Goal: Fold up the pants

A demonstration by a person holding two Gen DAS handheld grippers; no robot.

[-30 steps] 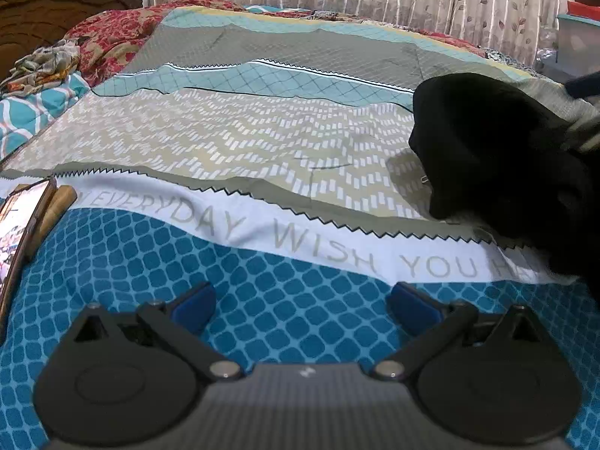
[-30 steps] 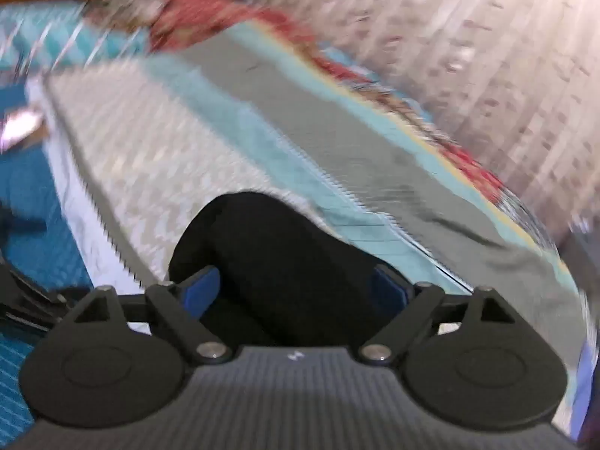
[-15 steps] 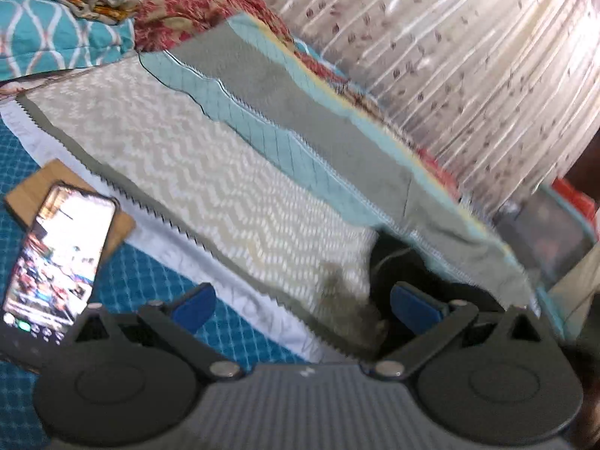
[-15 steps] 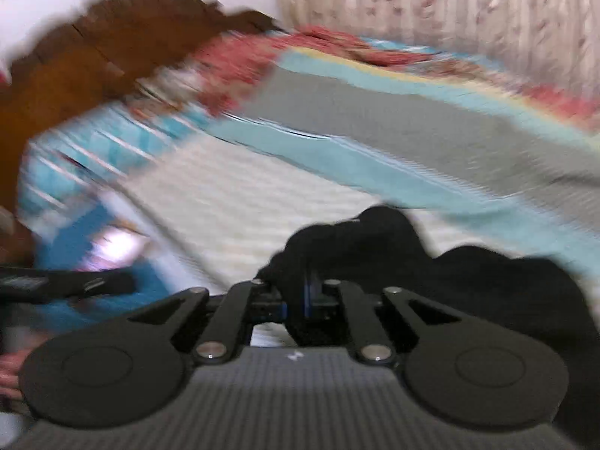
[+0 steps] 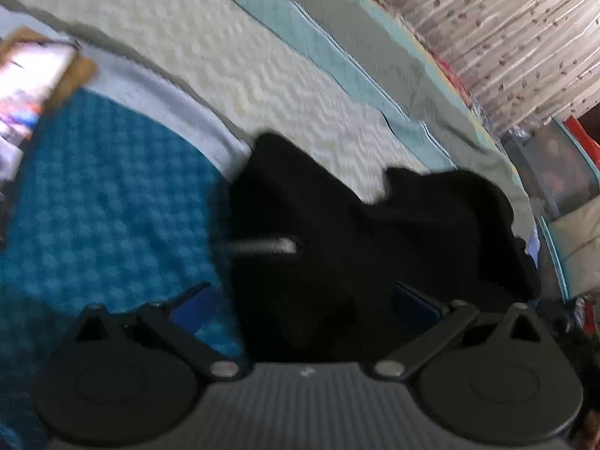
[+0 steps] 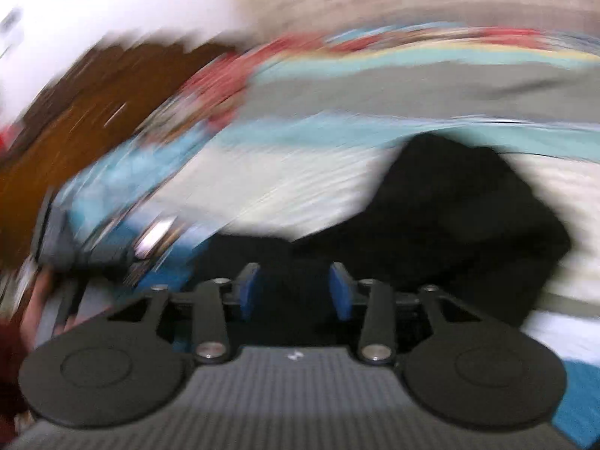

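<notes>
The black pants point(image 5: 337, 232) lie bunched on the patterned bedspread point(image 5: 112, 195). In the left wrist view my left gripper point(image 5: 300, 305) is open, its blue pads wide apart, with the pants lying between and just ahead of them. In the right wrist view the pants point(image 6: 450, 221) spread ahead and to the right. My right gripper point(image 6: 294, 290) is partly open over a fold of the black cloth, with a visible gap between its pads. Both views are blurred by motion.
A phone point(image 5: 30, 86) on a brown board lies on the bed at far left. A curtain point(image 5: 506, 37) hangs behind the bed. A wooden headboard point(image 6: 75, 112) is at left. A hand and the other gripper point(image 6: 56, 262) show at lower left.
My right gripper was shut on the pants half a second ago and has now opened partway. My left gripper has swung right and come over the pants. Both cameras are moving fast.
</notes>
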